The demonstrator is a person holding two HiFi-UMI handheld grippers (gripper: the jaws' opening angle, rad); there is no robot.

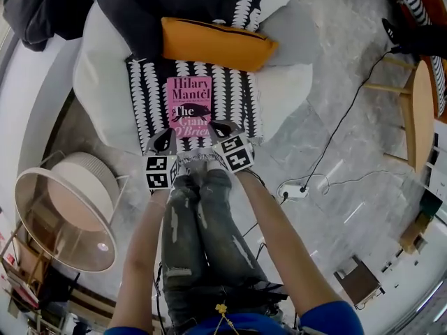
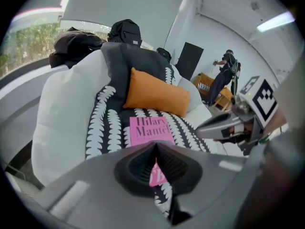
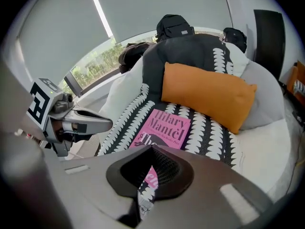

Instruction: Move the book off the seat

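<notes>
A pink book [image 1: 188, 107] lies flat on a black-and-white patterned throw [image 1: 143, 100] that covers the white seat [image 1: 94, 75]. Behind the book rests an orange cushion [image 1: 216, 44]. My left gripper [image 1: 165, 140] hovers at the book's near left corner and my right gripper [image 1: 223, 130] at its near right corner. Both are shut with nothing between the jaws. In the left gripper view the book [image 2: 149, 129] lies just beyond the closed jaws, with the right gripper [image 2: 224, 125] alongside. The right gripper view shows the book [image 3: 164, 128], the cushion [image 3: 207, 92] and the left gripper [image 3: 83, 120].
A round side table [image 1: 66, 218] stands left of my legs. A power strip [image 1: 293, 191] and its cable lie on the grey floor to the right. A wooden chair [image 1: 419, 117] stands far right. Dark bags [image 1: 42, 5] sit on the seat's back. A person [image 2: 224, 78] stands far off.
</notes>
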